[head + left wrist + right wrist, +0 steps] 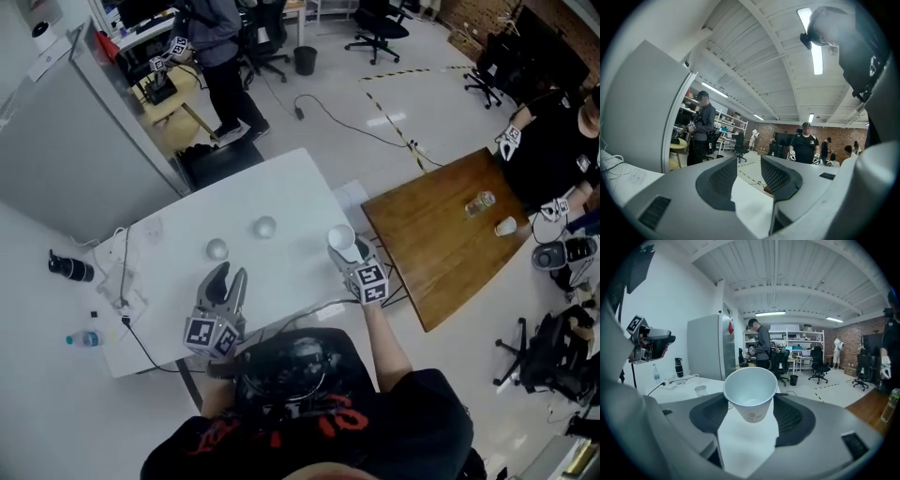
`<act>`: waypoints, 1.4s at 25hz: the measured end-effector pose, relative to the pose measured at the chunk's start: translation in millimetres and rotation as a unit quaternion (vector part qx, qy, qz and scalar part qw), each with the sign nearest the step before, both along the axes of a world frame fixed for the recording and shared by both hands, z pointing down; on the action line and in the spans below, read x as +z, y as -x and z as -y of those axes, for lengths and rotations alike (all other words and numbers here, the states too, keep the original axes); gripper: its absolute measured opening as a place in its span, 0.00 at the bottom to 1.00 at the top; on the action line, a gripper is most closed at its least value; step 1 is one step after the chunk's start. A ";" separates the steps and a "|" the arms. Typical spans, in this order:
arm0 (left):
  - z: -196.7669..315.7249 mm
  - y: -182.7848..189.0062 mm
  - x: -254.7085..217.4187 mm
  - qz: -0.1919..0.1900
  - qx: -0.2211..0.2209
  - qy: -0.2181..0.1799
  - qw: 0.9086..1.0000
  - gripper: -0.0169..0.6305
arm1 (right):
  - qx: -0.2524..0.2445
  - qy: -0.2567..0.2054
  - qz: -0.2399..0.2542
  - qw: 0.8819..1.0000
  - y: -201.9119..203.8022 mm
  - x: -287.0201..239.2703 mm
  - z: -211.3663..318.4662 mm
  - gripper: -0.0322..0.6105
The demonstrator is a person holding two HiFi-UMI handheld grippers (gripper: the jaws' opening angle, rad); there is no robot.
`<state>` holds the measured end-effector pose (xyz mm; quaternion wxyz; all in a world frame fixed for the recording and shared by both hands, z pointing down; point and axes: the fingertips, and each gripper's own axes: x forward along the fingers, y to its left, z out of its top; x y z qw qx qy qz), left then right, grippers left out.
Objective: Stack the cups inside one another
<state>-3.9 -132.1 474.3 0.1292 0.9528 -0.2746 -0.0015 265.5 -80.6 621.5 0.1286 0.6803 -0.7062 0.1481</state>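
My right gripper (349,251) is shut on a white paper cup (341,241) and holds it above the right end of the white table (291,187). In the right gripper view the cup (751,392) sits upright between the pads, mouth toward the camera and empty inside. Two more cups (217,248) (264,226) stand on the table, apart from each other. My left gripper (228,274) hovers just short of the nearer one, open, with nothing between its fingers (723,177). A small clear cup (700,390) stands farther back on the table.
A wooden table (441,234) to the right carries a clear cup (480,202) and a white cup (506,226). Cables (122,272) lie on the white table's left end. A water bottle (84,338) lies left of it. People and office chairs are around the room.
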 end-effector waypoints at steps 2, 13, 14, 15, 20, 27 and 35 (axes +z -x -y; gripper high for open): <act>2.2 9.3 0.7 -0.001 -0.016 0.000 1.000 0.28 | -0.014 -0.004 -0.001 1.000 6.3 -4.3 11.3 0.53; 7.6 59.7 1.6 0.003 -0.104 0.004 0.995 0.28 | -0.100 -0.011 0.001 0.995 48.2 -14.3 68.1 0.53; 7.5 64.2 2.0 0.004 -0.112 0.004 0.994 0.28 | -0.108 -0.009 0.002 0.994 51.9 -13.4 72.2 0.53; 7.4 68.4 1.9 0.005 -0.119 0.004 0.993 0.28 | -0.117 -0.008 0.004 0.993 55.9 -12.9 76.4 0.53; 4.7 96.5 -0.1 0.007 -0.157 -0.001 0.988 0.28 | -0.154 -0.006 0.009 0.988 79.9 -9.3 98.6 0.53; 3.8 134.9 3.1 0.009 -0.196 0.003 0.981 0.28 | -0.187 -0.001 0.004 0.982 111.6 -2.3 128.6 0.53; -2.3 152.5 5.0 0.013 -0.221 0.001 0.975 0.28 | -0.207 0.019 0.002 0.978 124.4 25.4 170.7 0.53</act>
